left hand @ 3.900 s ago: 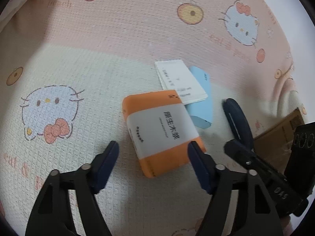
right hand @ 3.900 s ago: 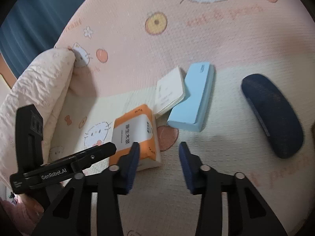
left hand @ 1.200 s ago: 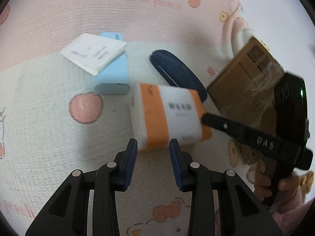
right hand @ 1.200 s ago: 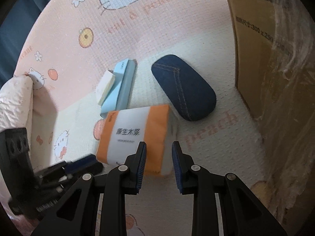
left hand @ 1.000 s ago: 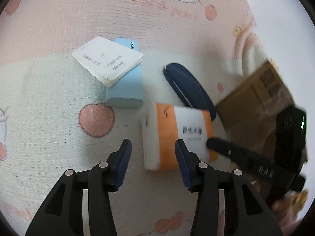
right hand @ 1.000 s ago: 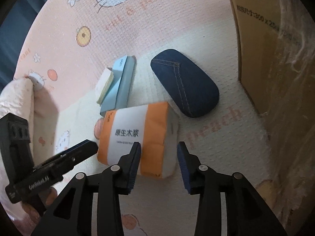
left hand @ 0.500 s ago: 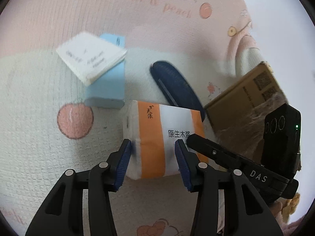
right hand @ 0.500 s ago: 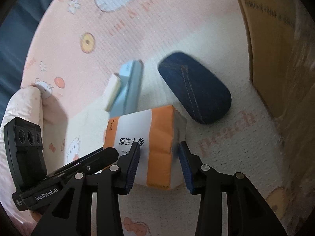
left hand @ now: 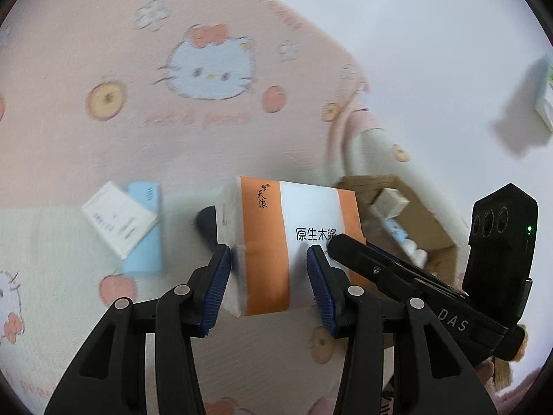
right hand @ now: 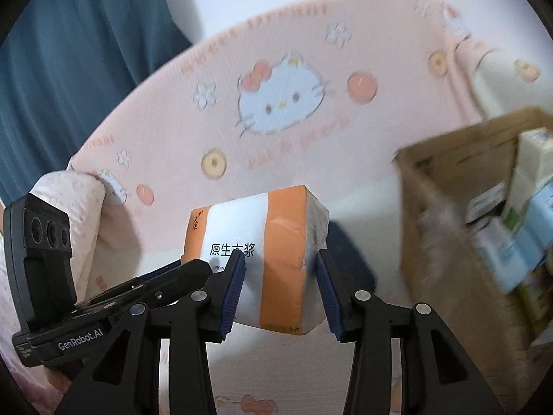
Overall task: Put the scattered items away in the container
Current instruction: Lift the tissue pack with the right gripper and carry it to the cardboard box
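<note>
The orange-and-white tissue pack [left hand: 290,242] is held raised off the bed, clamped between the left tongs [left hand: 268,278] at one end and the right tongs [right hand: 280,285] at the other, the blue pads of each pair pressed against its sides. The cardboard box [right hand: 446,186] is seen to the right, open-topped, with cartons and packets inside, blurred. Behind the pack, a dark blue case [left hand: 205,223] is partly hidden; a light blue box [left hand: 145,238] with a white booklet [left hand: 117,221] on it lies further left. All rest on a cartoon-cat bedspread [left hand: 103,52]; a blue curtain [right hand: 69,52] is noted beyond.
</note>
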`<state>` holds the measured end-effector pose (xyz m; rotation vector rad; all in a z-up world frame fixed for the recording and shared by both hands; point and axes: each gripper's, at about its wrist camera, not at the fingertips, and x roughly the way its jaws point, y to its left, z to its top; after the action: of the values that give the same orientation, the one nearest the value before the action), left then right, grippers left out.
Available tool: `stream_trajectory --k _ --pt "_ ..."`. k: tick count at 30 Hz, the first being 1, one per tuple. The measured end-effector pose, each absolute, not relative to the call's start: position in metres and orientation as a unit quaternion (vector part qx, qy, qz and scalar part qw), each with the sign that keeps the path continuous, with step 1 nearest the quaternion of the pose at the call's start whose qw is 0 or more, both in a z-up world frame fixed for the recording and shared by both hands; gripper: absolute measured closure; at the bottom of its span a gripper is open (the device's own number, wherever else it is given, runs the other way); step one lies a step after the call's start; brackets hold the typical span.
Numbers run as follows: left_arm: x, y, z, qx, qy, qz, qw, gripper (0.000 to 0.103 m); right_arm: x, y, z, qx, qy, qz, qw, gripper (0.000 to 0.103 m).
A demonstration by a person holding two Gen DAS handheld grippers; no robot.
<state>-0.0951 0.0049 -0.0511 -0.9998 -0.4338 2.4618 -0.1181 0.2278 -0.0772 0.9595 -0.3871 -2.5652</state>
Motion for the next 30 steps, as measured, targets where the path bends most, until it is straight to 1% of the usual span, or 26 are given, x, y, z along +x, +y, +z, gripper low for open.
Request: stream_trajectory --k 4,11,16,22,30 --pt "-0.091 0.031 -0.033 -0.353 -0.156 0.886 0.259 0.053 -0.104 0.264 -0.060 0.328 -0.174 -0.913 0.170 0.062" --pt "-0.092 0.089 -0.001 -0.330 -0.123 0.883 0.309 0.053 -0.086 0.328 -0.038 0.304 -0.216 -0.918 0.135 0.062" --pt "-0.095 0.133 0.009 -0.332 -0.113 0.871 0.345 0.053 -0.083 0.370 -0.023 0.304 -0.214 -0.922 0.111 0.062" --pt "-0.106 0.176 0.005 -0.367 -0.106 0.839 0.387 0.053 -0.086 0.415 -0.027 0.337 -0.216 -0.911 0.099 0.062" --pt "-0.111 0.216 -0.010 -0.415 -0.061 0.814 0.401 0.053 -0.113 0.471 -0.057 0.425 -0.303 -0.846 0.109 0.062"
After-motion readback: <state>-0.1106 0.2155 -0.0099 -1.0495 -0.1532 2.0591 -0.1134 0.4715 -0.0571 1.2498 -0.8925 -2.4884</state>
